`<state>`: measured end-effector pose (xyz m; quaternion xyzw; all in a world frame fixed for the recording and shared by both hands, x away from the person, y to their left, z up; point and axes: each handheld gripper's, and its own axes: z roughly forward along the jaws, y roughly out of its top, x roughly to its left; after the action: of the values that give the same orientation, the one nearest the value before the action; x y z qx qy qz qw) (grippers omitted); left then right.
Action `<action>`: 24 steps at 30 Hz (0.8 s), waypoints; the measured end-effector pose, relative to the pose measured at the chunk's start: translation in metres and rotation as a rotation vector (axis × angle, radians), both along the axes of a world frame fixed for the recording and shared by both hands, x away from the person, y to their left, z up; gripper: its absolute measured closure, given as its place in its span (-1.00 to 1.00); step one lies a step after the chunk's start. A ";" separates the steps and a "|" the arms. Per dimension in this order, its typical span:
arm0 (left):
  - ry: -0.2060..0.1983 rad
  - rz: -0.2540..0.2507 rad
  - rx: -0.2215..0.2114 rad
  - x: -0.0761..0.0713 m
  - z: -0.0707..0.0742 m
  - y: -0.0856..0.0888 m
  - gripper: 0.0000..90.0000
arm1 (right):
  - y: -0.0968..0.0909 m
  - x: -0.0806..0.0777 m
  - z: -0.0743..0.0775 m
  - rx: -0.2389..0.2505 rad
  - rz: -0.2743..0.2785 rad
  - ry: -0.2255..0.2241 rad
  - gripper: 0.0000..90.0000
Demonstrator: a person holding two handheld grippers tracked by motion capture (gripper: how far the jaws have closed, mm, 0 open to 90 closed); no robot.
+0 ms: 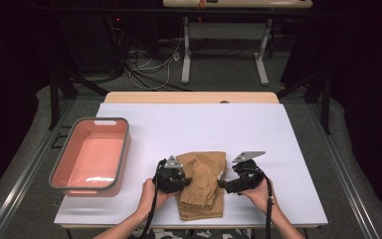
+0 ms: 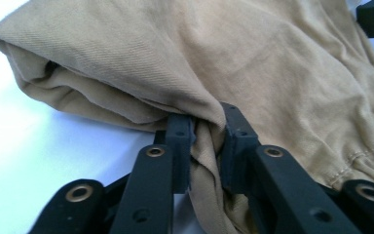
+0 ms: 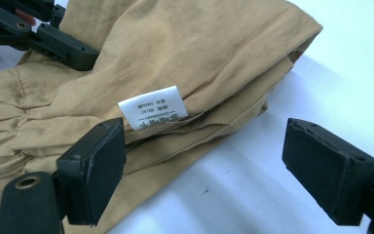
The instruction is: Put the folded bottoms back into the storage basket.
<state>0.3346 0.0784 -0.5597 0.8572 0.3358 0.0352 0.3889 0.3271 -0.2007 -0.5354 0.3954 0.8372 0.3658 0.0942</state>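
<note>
High view: a folded tan garment (image 1: 202, 184) lies on the white table (image 1: 204, 127) at the near edge, between the two hands; a pink tub (image 1: 90, 157) sits well apart to the left, nothing in it that can be made out. The left gripper (image 1: 183, 178) sits at the garment's left edge, the right gripper (image 1: 224, 184) at its right edge. Left gripper view: the jaws are pinched on a gathered ridge of the cloth (image 2: 209, 131), fabric bunched and creased between the pads, so the grip is on a fold of several layers rather than a single ply. Right gripper view: the jaws stand spread wide, one pad just beside the folded edge under a white care label (image 3: 153, 107), the other over bare table; nothing is between them pressing. Judgement: the cloth is light, soft and limp, a woven twill with some friction, not fragile; it will sag and unfold if lifted from one point. Best hold is on the thick stacked edge near the label, matching the left pinch, so both sides rise together.
</note>
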 end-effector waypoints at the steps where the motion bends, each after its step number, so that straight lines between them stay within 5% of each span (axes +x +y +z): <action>1: -0.001 -0.001 -0.005 0.000 0.000 0.000 0.75 | 0.000 0.000 0.000 -0.001 0.000 -0.001 -0.66; 10: -0.014 -0.006 -0.081 0.000 0.006 0.007 0.79 | -0.004 0.000 0.001 -0.002 -0.010 0.003 -0.66; 24: -0.060 -0.030 -0.087 0.002 0.021 0.016 0.80 | -0.007 -0.001 0.002 -0.010 -0.012 -0.002 -0.70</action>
<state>0.3362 0.0943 -0.5382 0.8429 0.3124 0.0404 0.4362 0.3257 -0.2080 -0.5333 0.3996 0.8366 0.3614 0.0991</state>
